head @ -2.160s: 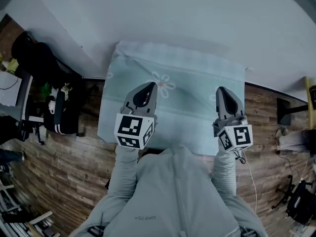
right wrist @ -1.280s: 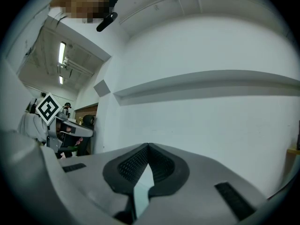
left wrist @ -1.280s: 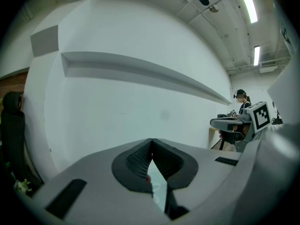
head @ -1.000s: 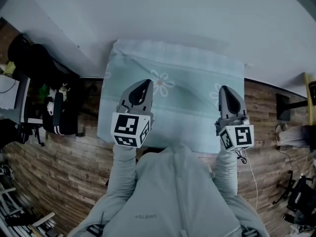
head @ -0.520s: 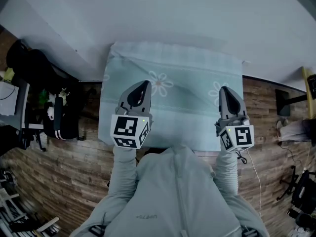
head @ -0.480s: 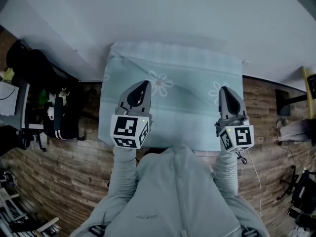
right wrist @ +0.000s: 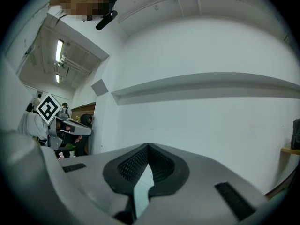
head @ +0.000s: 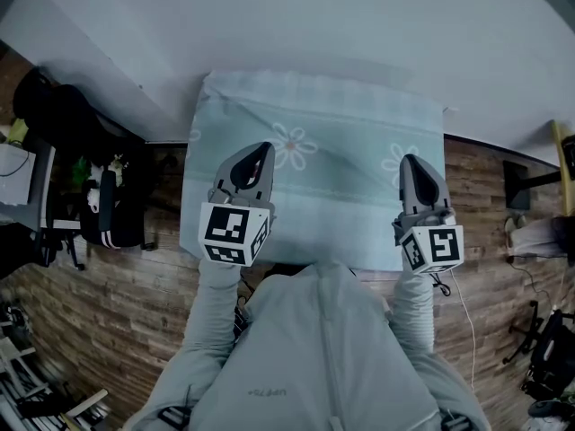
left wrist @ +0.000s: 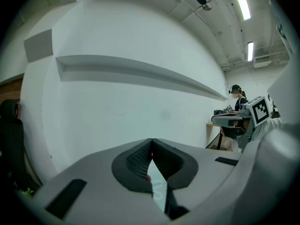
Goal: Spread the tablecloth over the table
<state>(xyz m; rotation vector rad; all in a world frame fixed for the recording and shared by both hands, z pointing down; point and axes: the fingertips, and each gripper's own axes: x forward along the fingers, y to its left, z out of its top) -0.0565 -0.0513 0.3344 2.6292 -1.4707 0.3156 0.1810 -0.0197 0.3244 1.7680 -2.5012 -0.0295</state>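
Note:
A pale green tablecloth (head: 332, 169) with white flower prints lies flat over a small table that stands against the white wall. It covers the whole top and hangs over the near edge. My left gripper (head: 256, 148) hovers above the cloth's left half, pointing at the wall. Its jaws are shut with nothing between them. My right gripper (head: 415, 160) hovers above the right half, also shut and empty. In the left gripper view the left gripper (left wrist: 151, 142) has its pads together, with the tablecloth (left wrist: 159, 193) showing below them. The right gripper view shows the right gripper (right wrist: 148, 146) the same way.
The white wall (head: 314, 25) rises right behind the table. A black chair with bags (head: 99, 196) stands on the wooden floor (head: 117, 303) at the left. A white cable (head: 460, 317) hangs at the right. Another person (left wrist: 236, 95) sits at a desk far off.
The left gripper has drifted slightly to the left since the earliest frame. The right gripper and the cloth look the same.

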